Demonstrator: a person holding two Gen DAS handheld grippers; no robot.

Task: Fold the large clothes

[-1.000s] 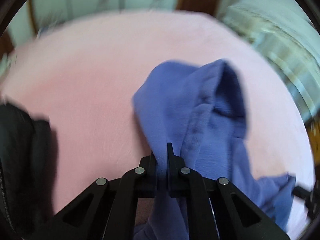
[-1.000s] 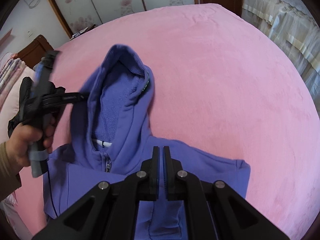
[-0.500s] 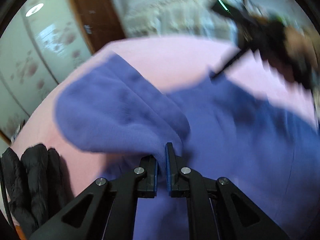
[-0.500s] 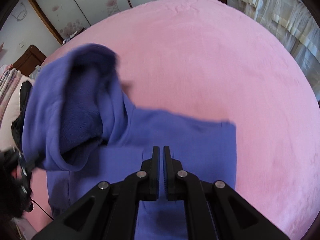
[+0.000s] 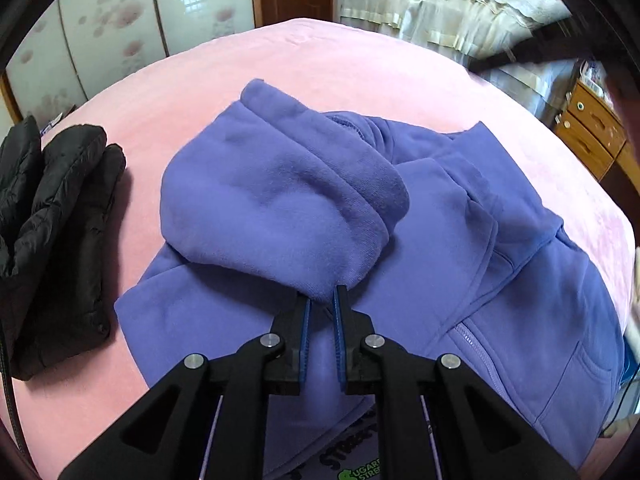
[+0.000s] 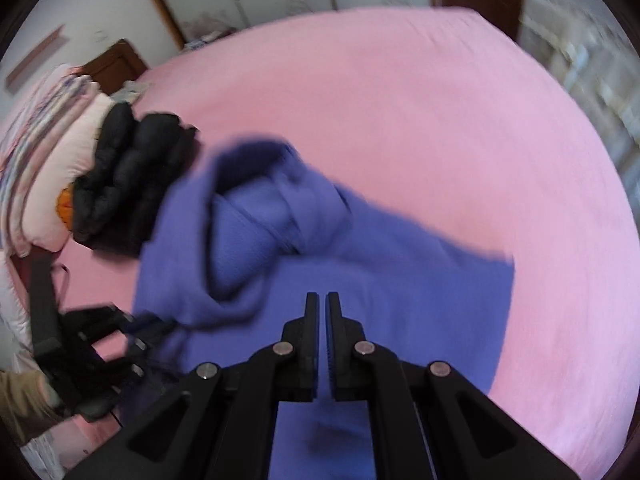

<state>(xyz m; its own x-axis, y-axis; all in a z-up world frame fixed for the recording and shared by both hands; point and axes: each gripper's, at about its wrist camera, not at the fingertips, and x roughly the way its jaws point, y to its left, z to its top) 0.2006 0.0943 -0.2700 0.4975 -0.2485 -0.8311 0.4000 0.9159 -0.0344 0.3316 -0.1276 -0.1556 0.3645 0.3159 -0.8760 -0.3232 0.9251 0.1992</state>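
A purple zip hoodie (image 5: 480, 248) lies on the pink bed (image 5: 360, 60). Its hood (image 5: 272, 200) is folded down over the chest. My left gripper (image 5: 321, 300) sits at the hood's edge with its jaws slightly parted, the fabric just at the tips. In the right wrist view the hoodie (image 6: 360, 280) is blurred, and the left gripper (image 6: 160, 326) shows at the lower left by the hood. My right gripper (image 6: 323, 300) hovers over the hoodie's body, jaws nearly together, holding nothing.
A black puffer jacket (image 5: 52, 208) lies folded at the left of the hoodie; it also shows in the right wrist view (image 6: 128, 184), next to a pink pillow (image 6: 44, 152). A wooden dresser (image 5: 592, 128) stands right of the bed. Wardrobe doors (image 5: 120, 20) are behind.
My left gripper carried the hood over and down onto the hoodie's chest, and its jaws have loosened. The right gripper's view swung left.
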